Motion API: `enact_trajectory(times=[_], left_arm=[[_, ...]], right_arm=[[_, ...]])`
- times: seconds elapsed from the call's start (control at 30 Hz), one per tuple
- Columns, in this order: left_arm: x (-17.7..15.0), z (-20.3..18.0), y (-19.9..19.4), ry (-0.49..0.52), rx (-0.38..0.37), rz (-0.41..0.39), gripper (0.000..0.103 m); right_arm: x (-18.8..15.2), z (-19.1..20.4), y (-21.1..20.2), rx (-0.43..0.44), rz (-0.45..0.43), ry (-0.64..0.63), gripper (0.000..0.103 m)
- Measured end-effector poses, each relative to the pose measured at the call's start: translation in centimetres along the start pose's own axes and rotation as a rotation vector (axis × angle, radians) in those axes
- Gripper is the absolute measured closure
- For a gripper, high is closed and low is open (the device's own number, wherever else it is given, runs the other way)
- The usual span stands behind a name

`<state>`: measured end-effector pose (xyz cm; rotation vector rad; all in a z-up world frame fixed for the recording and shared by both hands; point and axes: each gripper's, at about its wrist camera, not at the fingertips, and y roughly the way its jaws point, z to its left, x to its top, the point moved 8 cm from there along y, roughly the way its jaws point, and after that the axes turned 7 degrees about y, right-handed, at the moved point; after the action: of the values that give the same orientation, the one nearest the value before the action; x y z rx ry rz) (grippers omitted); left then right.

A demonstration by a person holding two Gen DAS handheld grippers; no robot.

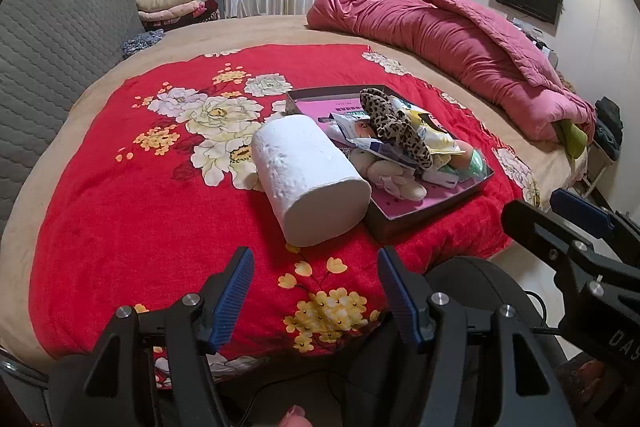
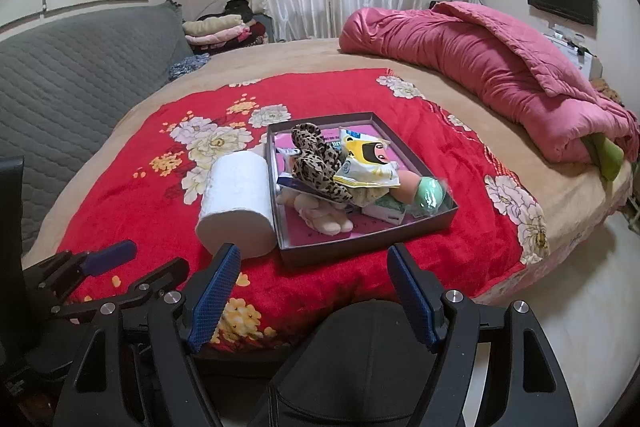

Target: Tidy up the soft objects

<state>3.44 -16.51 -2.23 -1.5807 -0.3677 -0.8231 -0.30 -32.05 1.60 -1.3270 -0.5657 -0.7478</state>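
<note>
A white paper roll (image 1: 310, 177) (image 2: 237, 205) lies on its side on the red floral blanket (image 1: 132, 195) (image 2: 472, 163), touching the left wall of a shallow dark box (image 1: 430, 217) (image 2: 362, 247). The box holds a leopard-print cloth (image 1: 396, 125) (image 2: 316, 163), a cream plush toy (image 1: 400, 179) (image 2: 324, 215), a yellow-and-white packet (image 2: 366, 161) and a green soft ball (image 2: 428, 197). My left gripper (image 1: 316, 301) is open and empty, short of the roll. My right gripper (image 2: 316, 297) is open and empty, short of the box.
A rolled pink quilt (image 1: 452, 39) (image 2: 492, 67) lies along the bed's far right. A grey quilted headboard (image 1: 52, 51) stands at the left. Folded clothes (image 2: 220, 29) are stacked behind the bed. The bed edge is just under both grippers.
</note>
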Motion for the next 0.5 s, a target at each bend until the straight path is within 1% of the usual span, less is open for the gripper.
enact_trajectory(times=[0.5], left_arm=[[-0.11, 0.35, 0.11, -0.011, 0.006, 0.006, 0.040]], right_arm=[[-0.37, 0.14, 0.22, 0.011, 0.017, -0.001, 0.026]])
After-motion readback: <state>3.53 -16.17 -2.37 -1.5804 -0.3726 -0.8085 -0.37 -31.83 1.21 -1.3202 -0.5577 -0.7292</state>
